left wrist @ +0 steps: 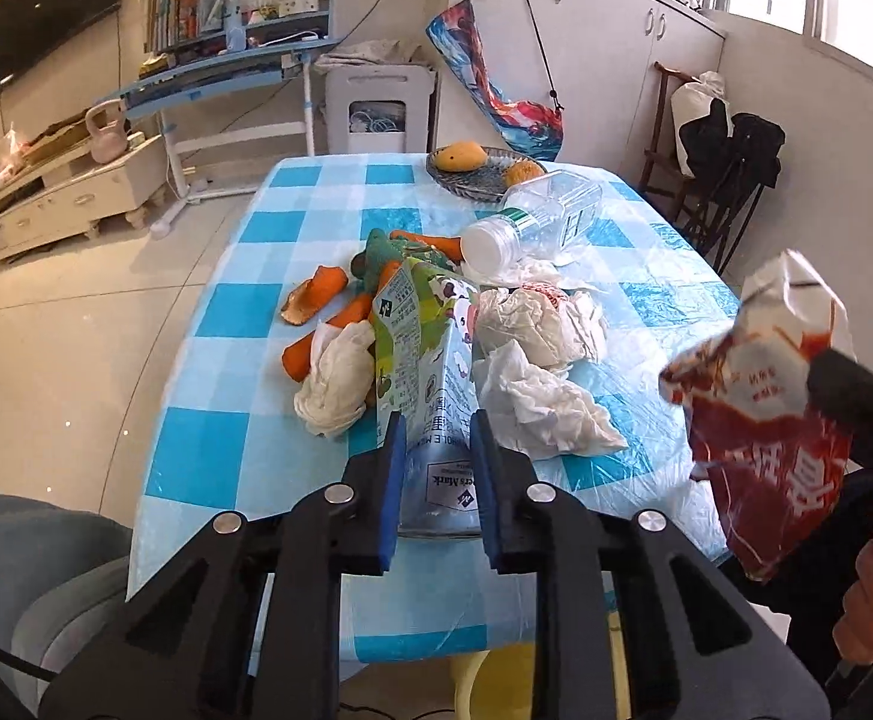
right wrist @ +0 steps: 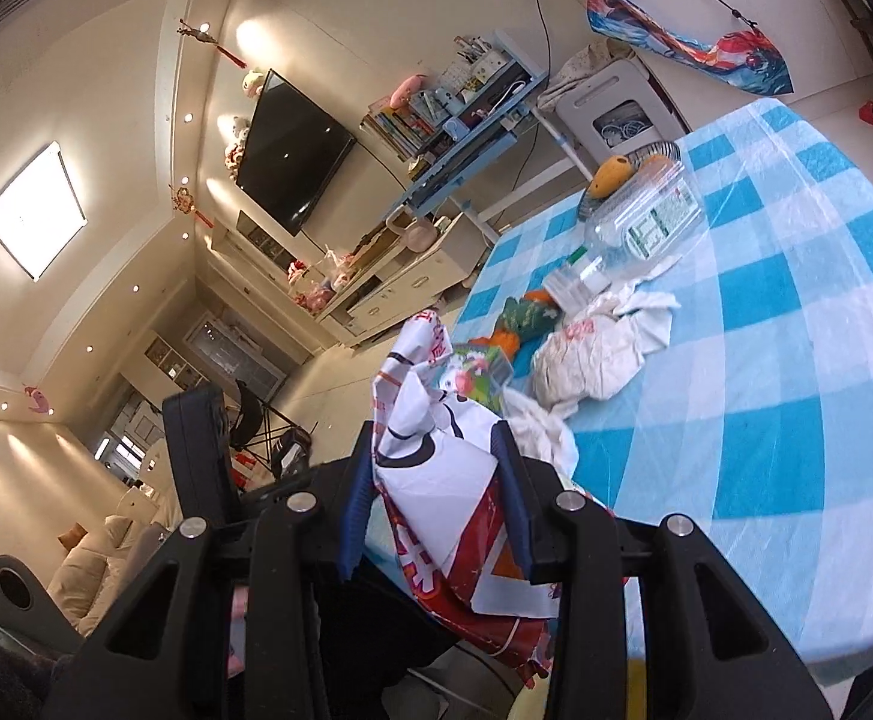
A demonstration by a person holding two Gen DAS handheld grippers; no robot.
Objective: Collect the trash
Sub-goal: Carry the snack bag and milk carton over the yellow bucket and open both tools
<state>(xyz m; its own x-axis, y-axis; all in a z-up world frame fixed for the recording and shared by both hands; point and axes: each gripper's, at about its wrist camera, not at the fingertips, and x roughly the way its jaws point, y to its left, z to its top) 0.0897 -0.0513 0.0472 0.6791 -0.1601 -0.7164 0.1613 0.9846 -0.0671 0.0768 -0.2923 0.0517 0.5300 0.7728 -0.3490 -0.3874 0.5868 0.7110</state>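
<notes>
left claw (left wrist: 436, 450) clamped on milk carton (left wrist: 430, 360), near bench (left wrist: 208, 456) front edge | right claw (right wrist: 436, 468) grips red-white bag (right wrist: 448, 480), seemingly off bench edge | tissues (left wrist: 538, 402) beside carton | far bench half bare

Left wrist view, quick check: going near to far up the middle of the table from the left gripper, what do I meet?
Left gripper shut on the milk carton → crumpled white tissues → clear plastic bottle lying on its side → glass plate with the yellow fruit at the far end.
</notes>
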